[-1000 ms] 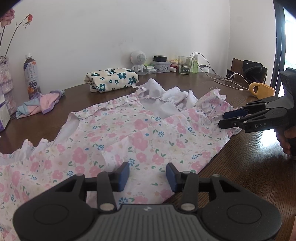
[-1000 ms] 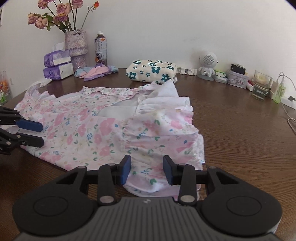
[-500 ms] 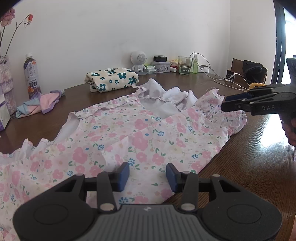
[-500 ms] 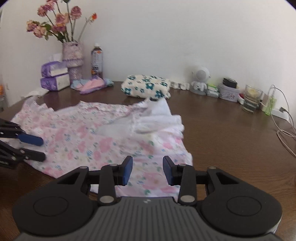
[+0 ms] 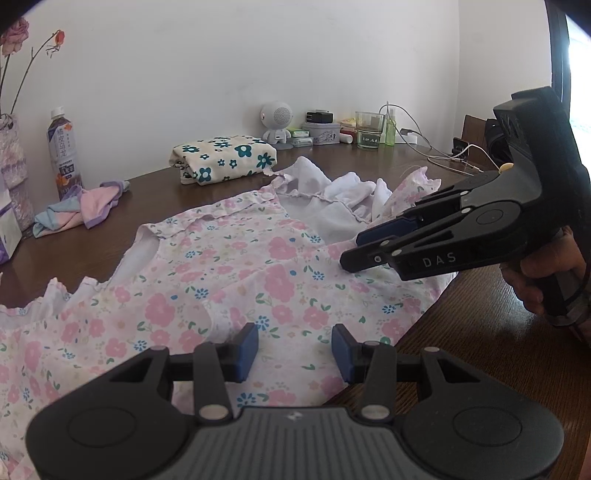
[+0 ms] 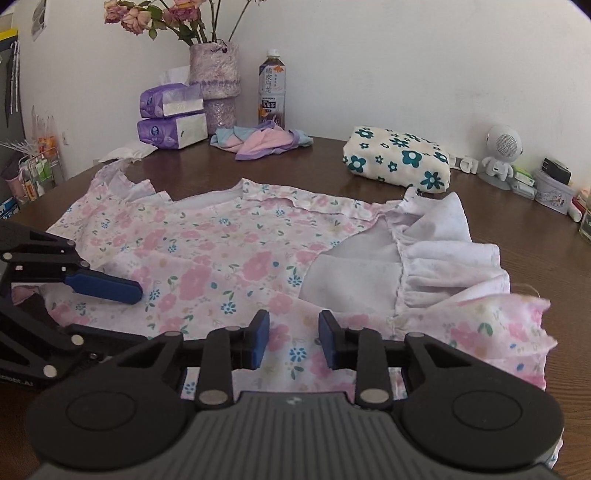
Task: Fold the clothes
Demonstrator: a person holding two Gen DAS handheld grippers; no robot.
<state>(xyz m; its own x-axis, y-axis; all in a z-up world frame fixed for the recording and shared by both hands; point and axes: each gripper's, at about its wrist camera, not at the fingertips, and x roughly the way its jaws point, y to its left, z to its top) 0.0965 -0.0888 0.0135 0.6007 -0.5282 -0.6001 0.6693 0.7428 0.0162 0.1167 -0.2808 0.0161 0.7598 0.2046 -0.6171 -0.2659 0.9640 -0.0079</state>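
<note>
Two grippers, left (image 5: pixel 294 349) jaws spread, right (image 6: pixel 293 339) jaws closing, over the floral dress (image 6: pixel 236 258); vase (image 6: pixel 216 79) holds roses (image 6: pixel 159 14).

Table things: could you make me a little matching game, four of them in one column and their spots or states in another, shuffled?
1 dress
2 bottle
3 flower vase
4 folded cloth

a cream with teal flowers, near the wall
b behind the purple tissue packs
c spread flat, pink flowers
d upright beside the vase

Pairs: 1c, 2d, 3b, 4a
</note>
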